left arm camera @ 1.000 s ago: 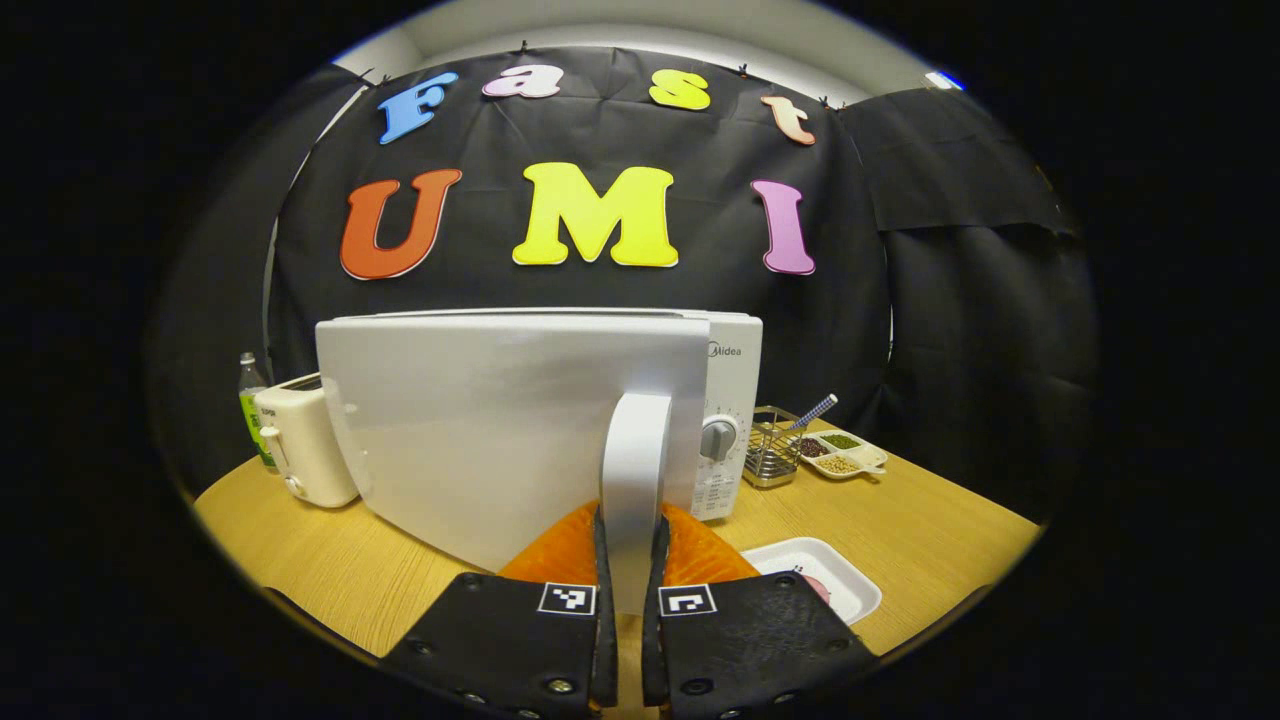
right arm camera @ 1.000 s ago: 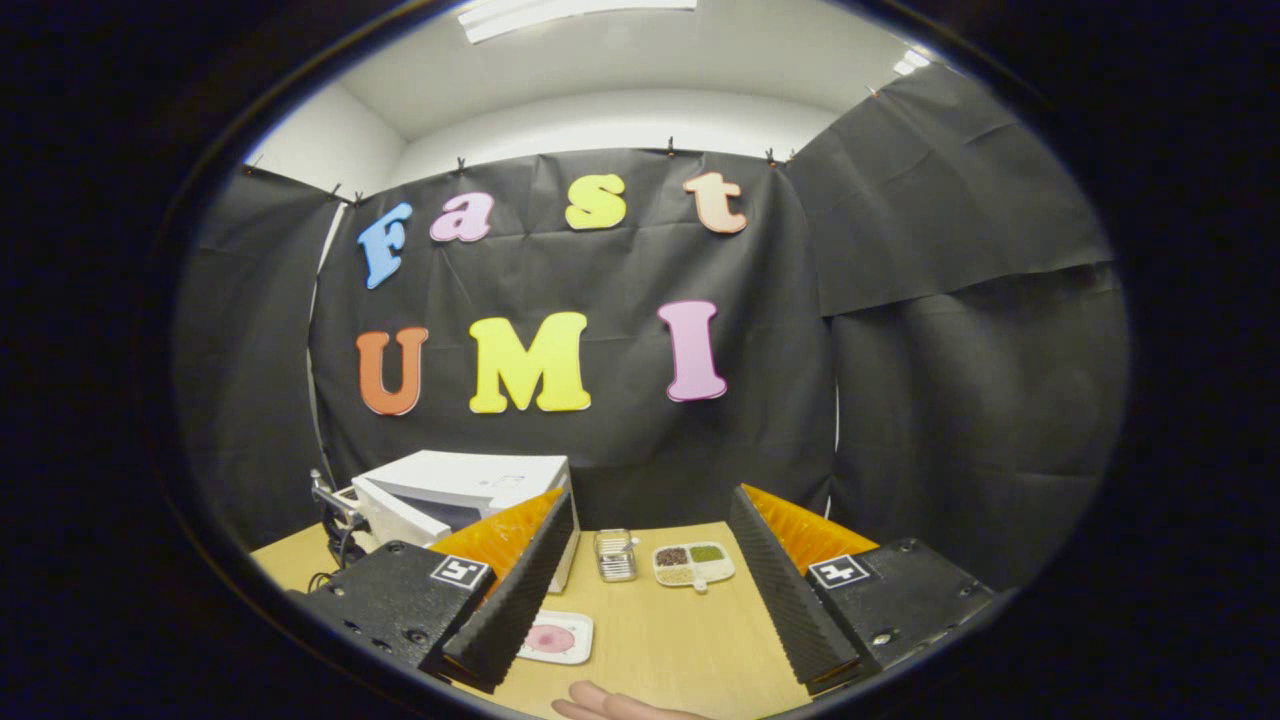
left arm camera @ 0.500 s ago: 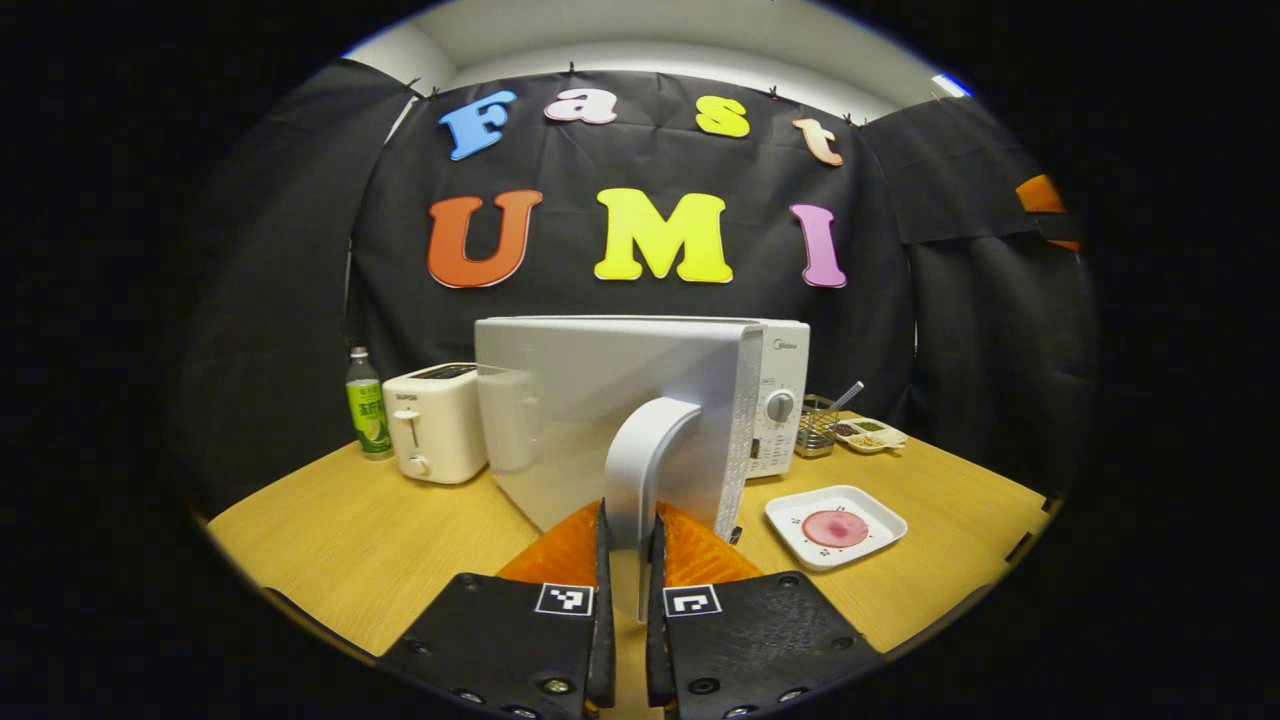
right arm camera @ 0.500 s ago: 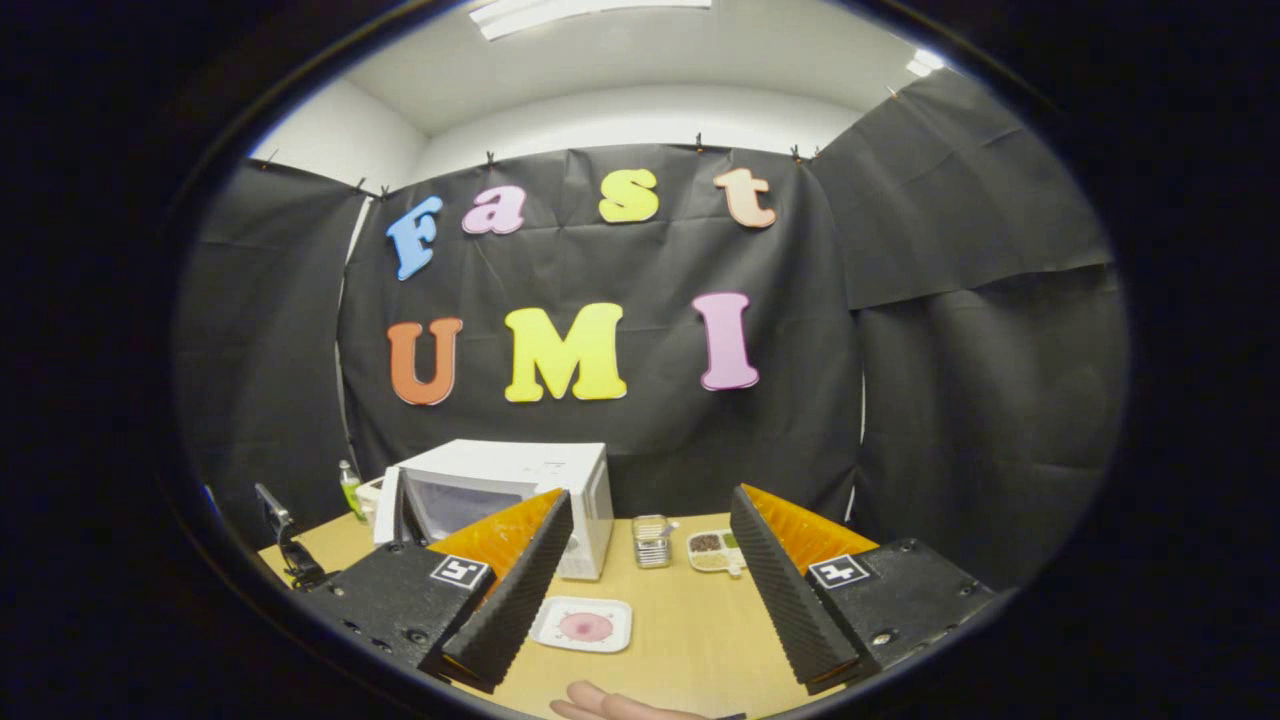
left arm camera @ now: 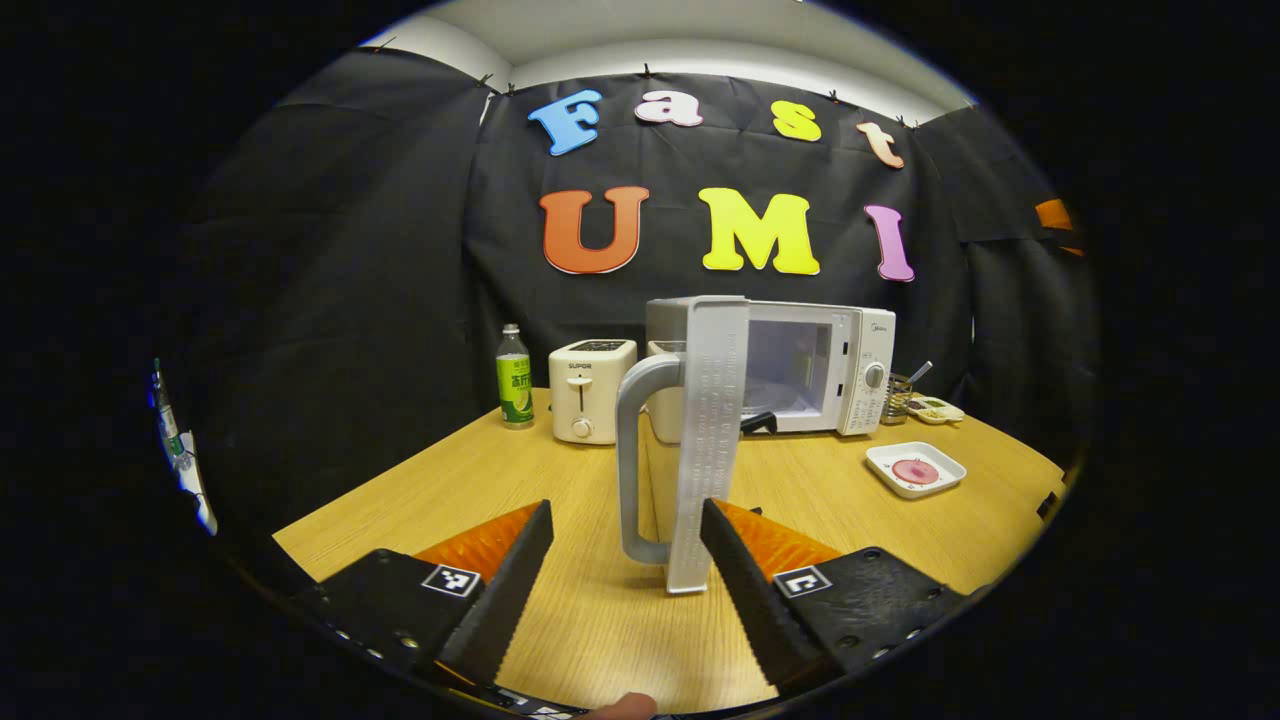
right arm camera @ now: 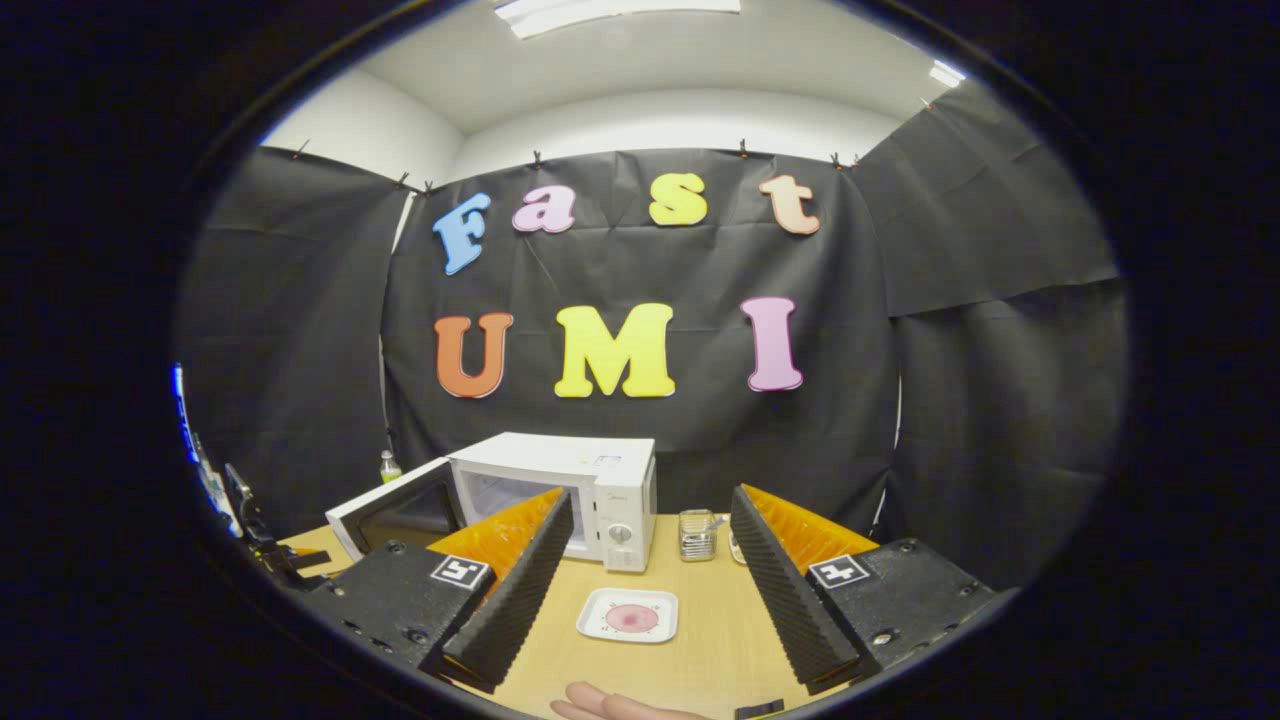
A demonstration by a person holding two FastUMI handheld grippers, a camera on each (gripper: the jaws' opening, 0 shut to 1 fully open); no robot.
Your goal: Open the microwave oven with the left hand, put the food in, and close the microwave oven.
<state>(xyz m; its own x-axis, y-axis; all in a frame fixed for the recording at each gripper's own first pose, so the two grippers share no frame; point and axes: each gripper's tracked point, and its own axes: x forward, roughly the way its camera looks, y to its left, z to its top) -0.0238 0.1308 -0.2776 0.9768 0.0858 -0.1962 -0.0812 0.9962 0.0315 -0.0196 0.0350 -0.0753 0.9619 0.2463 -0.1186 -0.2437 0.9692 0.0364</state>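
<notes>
The white microwave [left arm camera: 860,350] stands at the back of the wooden table with its door [left arm camera: 712,430] swung wide, seen edge-on with its curved handle [left arm camera: 632,460] toward me. My left gripper [left arm camera: 625,535] is open just short of the handle, its fingers apart on either side and touching nothing. A white square plate [left arm camera: 915,470] with a pink round of food sits on the table right of the microwave. In the right gripper view the plate [right arm camera: 628,615] lies between and below my open right gripper [right arm camera: 652,520], with the microwave [right arm camera: 600,475] and its open door [right arm camera: 395,510] behind.
A cream toaster [left arm camera: 590,390] and a green-labelled bottle [left arm camera: 514,378] stand left of the microwave. A wire basket [left arm camera: 898,398] and a dish of seeds [left arm camera: 935,408] sit at its right. A person's fingertip [right arm camera: 610,703] shows at the bottom edge. Bare tabletop [left arm camera: 480,480] lies front left.
My left gripper has let go of the door handle, opened and drawn back while the door swung fully open. The right gripper has turned so the plate sits nearer its middle.
</notes>
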